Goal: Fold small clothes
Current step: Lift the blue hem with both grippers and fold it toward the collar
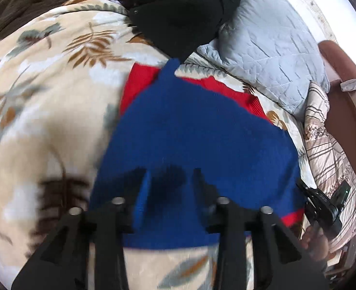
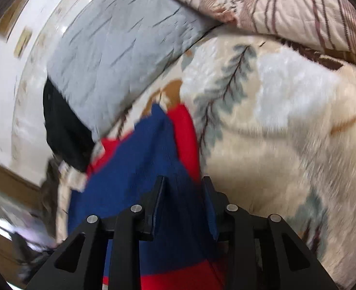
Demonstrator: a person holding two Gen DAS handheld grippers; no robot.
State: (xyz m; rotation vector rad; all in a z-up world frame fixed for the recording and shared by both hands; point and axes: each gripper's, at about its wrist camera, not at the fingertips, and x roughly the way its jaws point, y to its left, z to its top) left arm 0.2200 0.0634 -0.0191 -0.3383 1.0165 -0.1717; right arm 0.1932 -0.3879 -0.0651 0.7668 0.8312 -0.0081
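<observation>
Two colours make up the small garment (image 1: 192,140), blue over most of it and red along its edges; it lies on a cream blanket (image 1: 45,111) printed with leaves and fills the lower centre of the left wrist frame. The left gripper (image 1: 170,183) hangs over the garment's near part with its fingers (image 1: 143,193) spread, blue cloth showing between them; motion blur hides whether they touch the fabric. At the right edge of that frame the right gripper (image 1: 323,205) shows, held in a hand (image 1: 314,241).

In the right wrist frame the garment (image 2: 141,169) runs from the bottom centre up toward the middle. The right gripper (image 2: 184,188) has its fingers (image 2: 158,193) apart with blue cloth between them; whether they grip it I cannot tell. A grey pillow (image 2: 120,55) sits at upper left, touching a black garment (image 2: 64,130) below it, and a striped quilt (image 2: 286,7) covers the upper right. In the left wrist frame a brown blanket (image 1: 33,2) fills the upper left corner.
</observation>
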